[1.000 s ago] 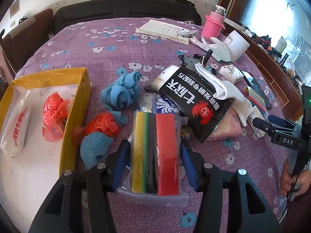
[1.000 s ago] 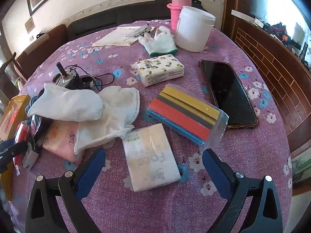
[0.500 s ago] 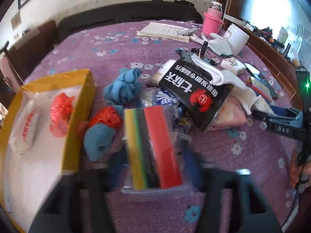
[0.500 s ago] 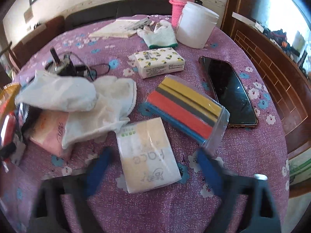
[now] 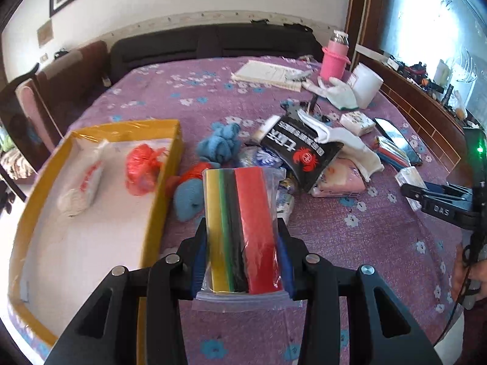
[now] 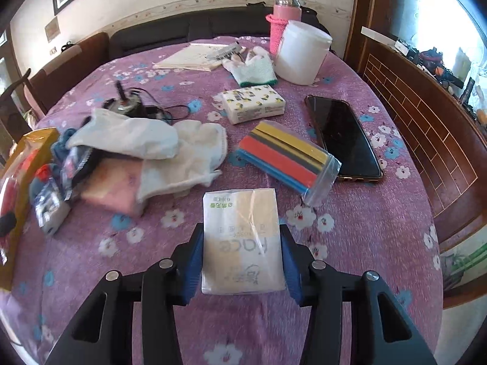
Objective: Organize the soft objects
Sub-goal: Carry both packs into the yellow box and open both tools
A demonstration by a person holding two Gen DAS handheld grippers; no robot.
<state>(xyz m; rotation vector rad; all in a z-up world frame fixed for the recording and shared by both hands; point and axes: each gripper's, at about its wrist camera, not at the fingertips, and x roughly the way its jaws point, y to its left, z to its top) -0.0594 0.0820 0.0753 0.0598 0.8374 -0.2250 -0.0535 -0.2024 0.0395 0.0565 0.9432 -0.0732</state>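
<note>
Both grippers at soft packs over the purple flowered tablecloth (image 5: 380, 243), the yellow box (image 5: 158, 200) at its left.

The box already has a white pouch (image 5: 82, 185) and a red bag (image 5: 141, 164) inside. The left gripper (image 5: 242, 252) clamps a bagged sponge pack (image 5: 243, 231) just right of the box wall, seemingly lifted clear. The right gripper (image 6: 242, 255) is closing around a tissue pack (image 6: 242, 240), its pads apparently touching the sides.
</note>
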